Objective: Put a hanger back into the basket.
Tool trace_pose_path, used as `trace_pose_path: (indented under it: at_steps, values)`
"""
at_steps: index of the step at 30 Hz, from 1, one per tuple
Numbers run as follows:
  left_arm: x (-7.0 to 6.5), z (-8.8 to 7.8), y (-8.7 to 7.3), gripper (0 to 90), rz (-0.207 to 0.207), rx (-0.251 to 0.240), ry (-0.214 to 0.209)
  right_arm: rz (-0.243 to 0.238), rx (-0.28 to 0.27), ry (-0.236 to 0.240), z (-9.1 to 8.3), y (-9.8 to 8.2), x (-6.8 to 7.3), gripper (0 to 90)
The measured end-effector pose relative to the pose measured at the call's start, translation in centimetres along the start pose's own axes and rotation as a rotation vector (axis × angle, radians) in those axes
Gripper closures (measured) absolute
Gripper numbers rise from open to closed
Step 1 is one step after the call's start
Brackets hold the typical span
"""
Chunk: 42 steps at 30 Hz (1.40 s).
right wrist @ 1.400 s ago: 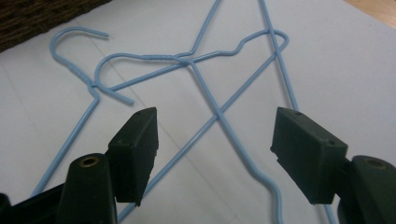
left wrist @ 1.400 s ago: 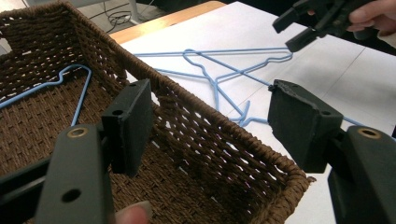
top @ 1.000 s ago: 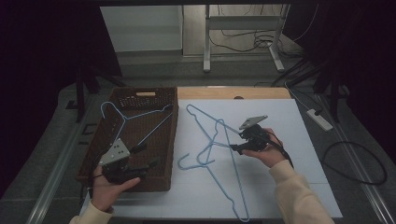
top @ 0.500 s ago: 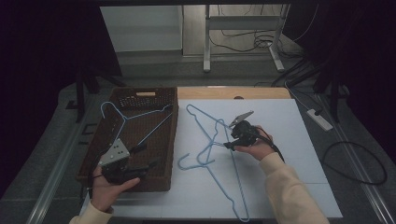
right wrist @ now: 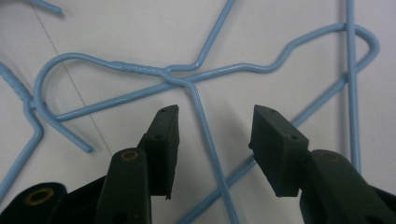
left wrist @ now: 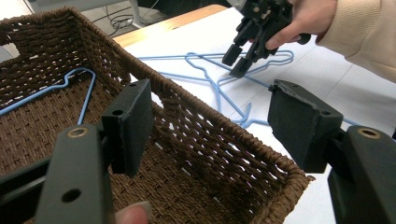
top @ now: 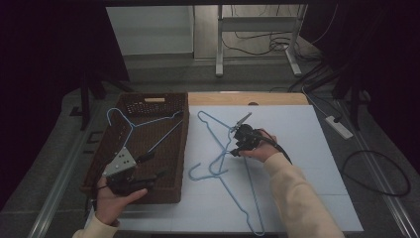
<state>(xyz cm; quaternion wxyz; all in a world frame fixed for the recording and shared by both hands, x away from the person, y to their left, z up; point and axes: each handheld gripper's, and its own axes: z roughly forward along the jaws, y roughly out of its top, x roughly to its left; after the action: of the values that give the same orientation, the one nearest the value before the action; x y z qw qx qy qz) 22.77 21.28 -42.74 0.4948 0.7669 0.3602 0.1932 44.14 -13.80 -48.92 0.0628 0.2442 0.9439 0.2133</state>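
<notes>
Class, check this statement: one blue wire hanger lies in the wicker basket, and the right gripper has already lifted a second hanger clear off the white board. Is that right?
Not quite. The right gripper has lifted nothing: the right gripper view shows its jaws, which have just been closing, apart on either side of a hanger wire that lies flat on the white board. One blue hanger does lie in the wicker basket.

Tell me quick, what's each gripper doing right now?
Left gripper: open, holding nothing, over the basket.
Right gripper: open, closing around a blue hanger wire.

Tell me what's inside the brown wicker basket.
One blue wire hanger lies in the wicker basket, hook toward the far left corner. The left gripper and the hand holding it cover the basket's near end in the high view, so that part of the floor is hidden.
</notes>
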Motion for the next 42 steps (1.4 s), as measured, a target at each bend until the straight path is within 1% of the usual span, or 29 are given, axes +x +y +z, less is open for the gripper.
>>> trace_pose_path:
  at_steps: [3, 4, 5, 6, 9, 11, 14, 16, 17, 18, 20, 23, 24, 25, 26, 28, 29, 30, 33, 34, 35, 36, 37, 38, 42]
  values:
    - [0.0, 0.0, 0.0, 31.8, 0.002, 0.002, 0.0, -0.012, 0.036, 0.015, 0.6, 0.5, -0.1, 55.2]
    - [0.0, 0.0, 0.0, 31.7, 0.002, 0.002, 0.0, -0.017, 0.047, 0.021, 0.8, 0.7, -0.1, 57.3]
    - [0.0, 0.0, 0.0, 31.7, 0.002, 0.001, -0.001, -0.017, 0.047, 0.021, 0.8, 0.7, -0.1, 57.3]
    - [0.0, 0.0, 0.0, 31.7, 0.002, 0.002, 0.0, -0.028, 0.088, 0.043, 1.2, 1.2, -0.1, 60.9]
    - [0.1, -0.1, 0.0, 31.7, 0.002, 0.0, 0.002, -0.046, 0.13, 0.058, 1.7, 1.6, -0.2, 64.7]
    - [0.1, -0.1, 0.0, 31.7, 0.002, 0.0, 0.002, -0.049, 0.147, 0.067, 1.9, 1.8, -0.2, 68.0]
    - [0.1, 0.0, 0.0, 31.7, 0.001, 0.002, 0.002, -0.065, 0.164, 0.056, 1.9, 2.1, -0.2, 74.1]
    - [0.1, 0.1, -0.1, 31.8, 0.002, 0.005, 0.002, -0.08, 0.18, 0.046, 2.0, 2.3, -0.2, 76.4]
    - [0.1, 0.1, -0.1, 31.8, 0.002, 0.006, 0.002, -0.097, 0.191, 0.044, 2.0, 2.4, -0.1, 78.8]
    - [0.1, 0.1, -0.1, 31.8, 0.002, 0.006, 0.002, -0.107, 0.203, 0.047, 2.0, 2.5, 0.1, 83.1]
    - [0.1, 0.1, -0.1, 31.8, 0.003, 0.006, 0.003, -0.117, 0.211, 0.045, 2.1, 2.7, 0.2, 84.5]
    - [0.0, 0.1, -0.1, 31.7, 0.004, 0.006, 0.003, -0.108, 0.213, 0.037, 2.1, 2.7, 0.3, 87.0]
    - [0.1, 0.1, -0.1, 31.8, 0.003, 0.006, 0.003, -0.092, 0.213, 0.04, 2.1, 2.7, 0.2, 87.1]
    - [0.1, 0.1, -0.1, 31.8, 0.002, 0.006, 0.003, -0.07, 0.205, 0.036, 2.0, 2.7, 0.1, 87.3]
    - [0.1, 0.1, -0.1, 31.8, 0.003, 0.006, 0.005, -0.065, 0.196, 0.039, 2.0, 2.7, 0.0, 87.4]
    - [0.1, 0.1, -0.1, 31.8, 0.002, 0.003, 0.006, -0.026, 0.169, 0.044, 1.5, 2.7, -0.2, 87.5]
    - [0.1, 0.0, -0.1, 31.8, 0.002, 0.003, 0.006, 0.008, 0.134, 0.047, 1.0, 2.7, -0.4, 87.6]
    - [0.1, 0.0, -0.1, 31.8, 0.002, 0.002, 0.006, 0.025, 0.113, 0.049, 0.6, 2.7, -0.6, 87.6]
    - [0.1, 0.0, 0.0, 31.8, 0.002, 0.0, 0.007, 0.103, 0.011, 0.055, -1.5, 2.6, -1.2, 87.7]
    - [0.1, 0.0, 0.0, 31.8, 0.002, 0.0, 0.007, 0.103, 0.011, 0.055, -1.5, 2.6, -1.2, 87.7]
    - [0.1, 0.0, 0.0, 31.8, 0.002, -0.001, 0.007, 0.121, -0.011, 0.06, -2.1, 2.5, -1.4, 87.8]
    - [0.1, 0.0, 0.0, 31.9, 0.003, -0.001, 0.007, 0.17, -0.076, 0.063, -3.8, 2.0, -1.8, 87.9]
    - [0.1, 0.0, 0.0, 31.8, 0.003, -0.001, 0.006, 0.187, -0.098, 0.061, -4.3, 1.9, -1.9, 87.9]
    - [0.0, 0.0, 0.0, 31.9, 0.003, -0.002, 0.007, 0.211, -0.132, 0.056, -5.2, 1.5, -2.0, 88.0]
    - [-0.1, 0.1, 0.2, 31.9, 0.006, -0.003, 0.005, 0.286, -0.239, 0.072, -7.5, 0.5, -2.4, 88.0]
